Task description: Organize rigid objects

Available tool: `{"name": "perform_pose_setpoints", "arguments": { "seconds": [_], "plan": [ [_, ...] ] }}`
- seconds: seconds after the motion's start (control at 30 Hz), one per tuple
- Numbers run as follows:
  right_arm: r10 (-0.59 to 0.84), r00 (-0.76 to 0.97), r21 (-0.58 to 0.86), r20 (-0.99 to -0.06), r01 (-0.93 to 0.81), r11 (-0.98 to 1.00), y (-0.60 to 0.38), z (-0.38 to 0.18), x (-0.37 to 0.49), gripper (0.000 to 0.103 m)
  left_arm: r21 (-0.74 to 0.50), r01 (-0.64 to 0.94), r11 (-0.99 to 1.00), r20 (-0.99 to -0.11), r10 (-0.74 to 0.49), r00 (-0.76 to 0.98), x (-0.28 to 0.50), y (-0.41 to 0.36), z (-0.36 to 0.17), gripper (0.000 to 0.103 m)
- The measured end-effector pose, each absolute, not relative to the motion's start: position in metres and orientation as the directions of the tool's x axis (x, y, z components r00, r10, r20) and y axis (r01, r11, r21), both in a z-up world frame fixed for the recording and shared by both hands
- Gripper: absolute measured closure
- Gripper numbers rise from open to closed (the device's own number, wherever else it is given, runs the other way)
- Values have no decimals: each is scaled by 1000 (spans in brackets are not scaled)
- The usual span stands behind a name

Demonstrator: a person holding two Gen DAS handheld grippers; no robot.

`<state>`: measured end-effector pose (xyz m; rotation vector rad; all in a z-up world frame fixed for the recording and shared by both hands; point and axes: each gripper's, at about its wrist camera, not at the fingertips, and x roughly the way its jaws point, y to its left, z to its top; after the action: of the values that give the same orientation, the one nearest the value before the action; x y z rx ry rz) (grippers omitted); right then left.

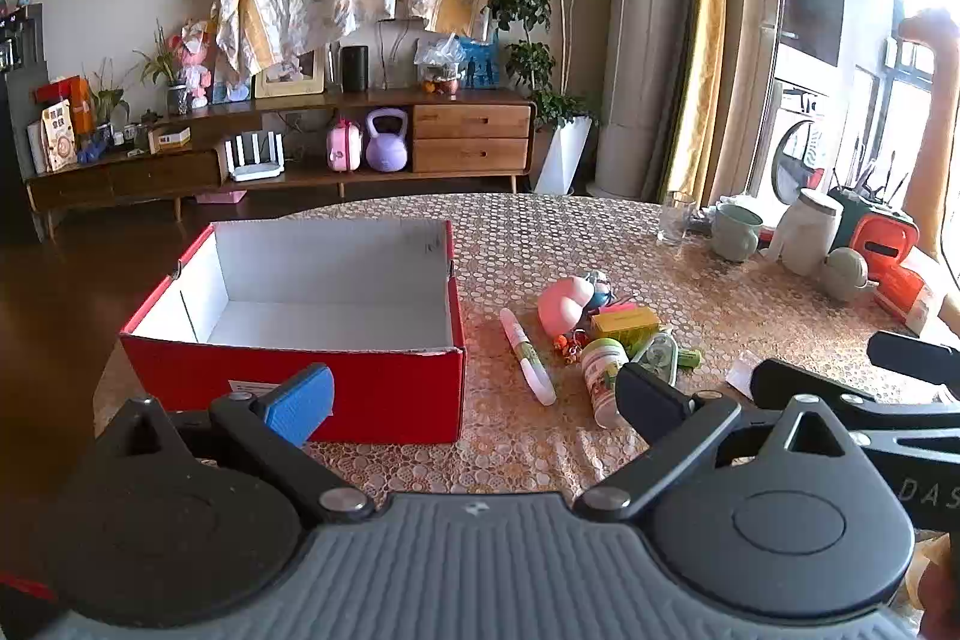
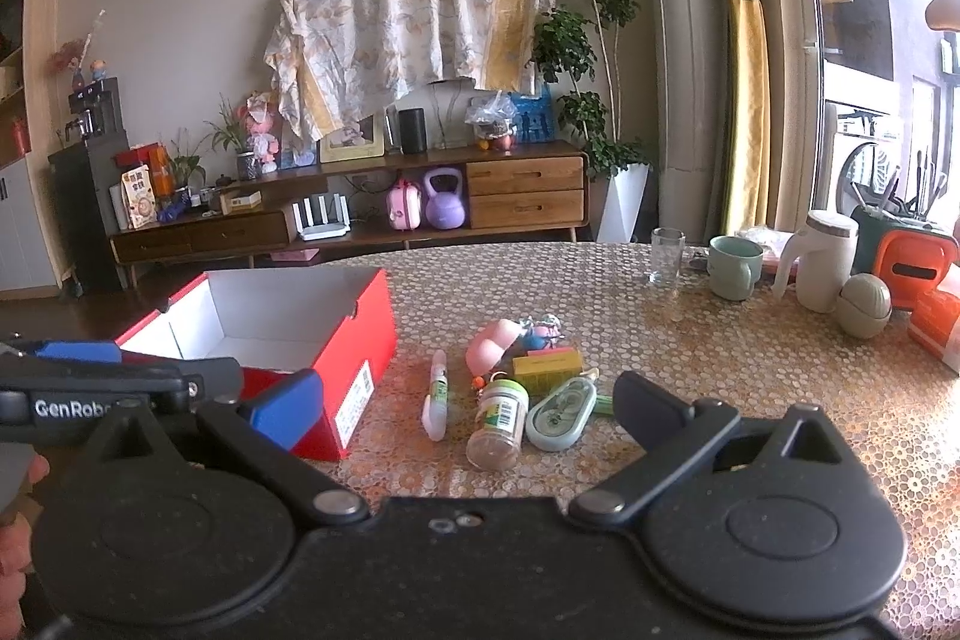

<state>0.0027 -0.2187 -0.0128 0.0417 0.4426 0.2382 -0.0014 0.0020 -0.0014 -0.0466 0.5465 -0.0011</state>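
An empty red box (image 1: 300,382) with a white inside stands on the table's left; it also shows in the right wrist view (image 2: 354,346). Right of it lies a small pile: a white pen (image 1: 528,358) (image 2: 435,397), a clear bottle with a green cap (image 1: 603,379) (image 2: 501,415), a pink rounded toy (image 1: 564,304) (image 2: 492,343), a yellow box (image 1: 624,322) (image 2: 549,367) and a mint oval case (image 2: 561,415). My left gripper (image 1: 474,394) is open and empty, near the box's front wall. My right gripper (image 2: 468,412) is open and empty, just short of the bottle.
At the table's far right stand a glass (image 2: 666,256), a green mug (image 2: 735,265), a white jug (image 2: 822,256), an egg-shaped container (image 2: 864,304) and an orange holder (image 2: 915,262). The right gripper's arm shows at the left wrist view's right edge (image 1: 840,394).
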Motion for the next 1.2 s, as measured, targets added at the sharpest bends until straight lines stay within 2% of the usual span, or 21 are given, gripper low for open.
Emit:
{"name": "perform_pose_setpoints", "arguments": {
  "seconds": [0.33,0.6,0.73,0.9,1.2],
  "plan": [
    [172,881,55,-440,-165,985,-255,-30,35,0,-10,63,998,-602,-56,797,51,-24,-17,2],
    [134,836,-7,-533,-162,987,-302,-64,80,2,-43,125,991,-706,-118,699,112,-58,-51,2],
    [120,792,-23,-599,-167,986,-321,-87,104,5,-66,139,988,-719,-144,680,138,-73,-62,2],
    [134,734,-18,-666,-195,981,-335,-112,132,14,-27,183,983,-740,-143,657,171,-102,-86,2],
    [155,668,-22,-728,-250,968,-346,-142,169,27,-41,143,989,-815,-116,568,213,-110,-127,3]
  ]
}}
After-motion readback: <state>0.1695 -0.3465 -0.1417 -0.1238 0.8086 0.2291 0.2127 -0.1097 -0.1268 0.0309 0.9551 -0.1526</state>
